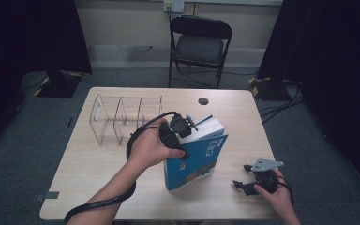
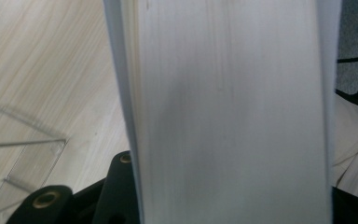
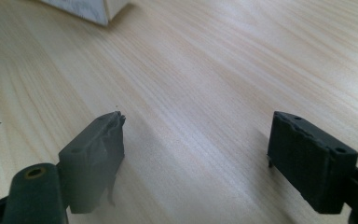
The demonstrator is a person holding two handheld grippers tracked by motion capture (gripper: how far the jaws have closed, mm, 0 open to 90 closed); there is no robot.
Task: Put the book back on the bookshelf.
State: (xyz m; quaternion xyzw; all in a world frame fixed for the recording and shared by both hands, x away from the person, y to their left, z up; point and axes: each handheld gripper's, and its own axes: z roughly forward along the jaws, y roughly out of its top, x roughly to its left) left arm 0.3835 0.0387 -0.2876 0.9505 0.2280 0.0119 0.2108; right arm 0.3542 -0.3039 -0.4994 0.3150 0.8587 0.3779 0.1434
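Stands upright near the middle of the table (image 1: 98, 187), a thick blue book (image 1: 197, 159), clamped at its top edge by the left gripper (image 1: 183, 126), page block filling the space between the jaws in the left gripper view (image 2: 228, 116). Sits just behind and left of it, toward the far left corner, a clear acrylic divider rack (image 1: 122, 119). Rests low by the near right corner, well apart from the book, the right gripper (image 1: 249, 183), jaws spread wide over bare wood and holding nothing.

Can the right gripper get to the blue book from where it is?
Probably yes. The right gripper rests open on the table, with only bare wood between it and the blue book that the left gripper holds upright.
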